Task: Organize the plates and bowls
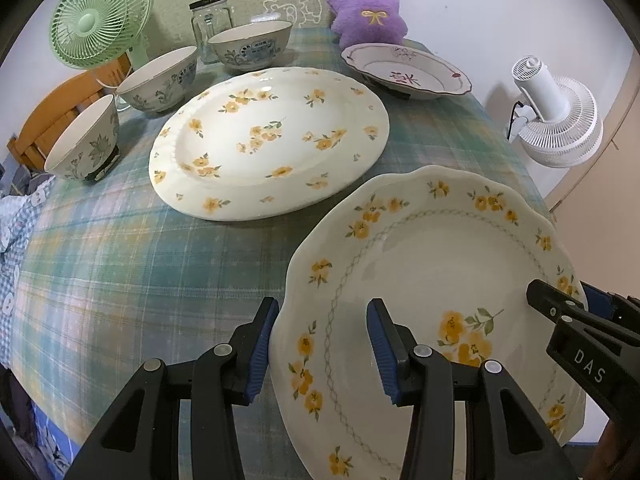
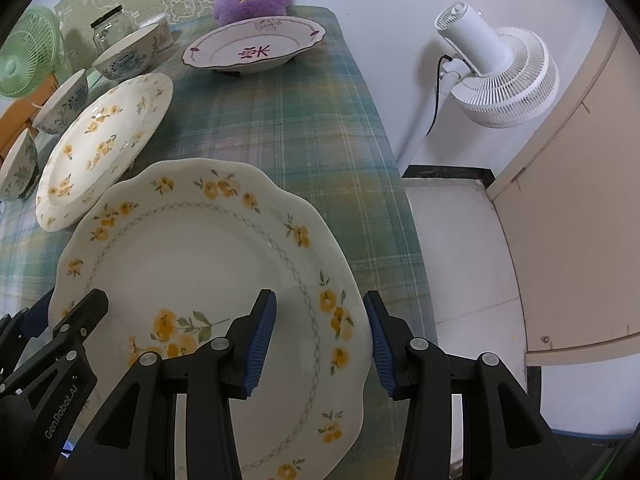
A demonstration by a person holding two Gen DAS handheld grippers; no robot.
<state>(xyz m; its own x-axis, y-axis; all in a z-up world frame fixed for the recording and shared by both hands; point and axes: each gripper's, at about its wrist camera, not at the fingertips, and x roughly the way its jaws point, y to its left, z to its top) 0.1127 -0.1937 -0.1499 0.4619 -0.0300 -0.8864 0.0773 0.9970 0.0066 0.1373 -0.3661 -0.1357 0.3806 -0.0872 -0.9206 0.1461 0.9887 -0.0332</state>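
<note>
Scalloped plate [image 1: 420, 264] w/ yellow flowers sits closest, at the near right part of the table, its right rim close to the table edge. Can't tell if it rests flat or is lifted a bit.

L gripper [image 1: 322, 308] straddles the plate's left rim: one blue pad just outside the edge, the other over the plate's inner face. Jaws are parted and not clamped; can't tell if the outer pad touches the rim.

R gripper [image 2: 320, 300] does the same on the opposite rim: one pad over the plate, the other just off the edge above the cloth. Jaws are parted, nothing pinched.

Rest, big to small:
- Table [image 1: 120, 264] w/ green plaid cloth carries all the dishes.
- Oval platter [image 1: 272, 140], cream w/ yellow flowers, lies mid-table, just beyond the scalloped plate & apart from it.
- White fan [image 1: 560, 120] stands off the table's right side, by the wall.
- Green fan [image 1: 100, 16] is at the far left.
- Purple plush [image 1: 368, 4] sits upright at the far edge.
- Pink-flower dish [image 1: 404, 70] is right in front of the plush.
- 3 patterned bowls [image 1: 160, 80] run in a row along the left, all upright & separate.
- Glass jar [image 1: 210, 20], lid on, is behind the farthest bowl.
</note>
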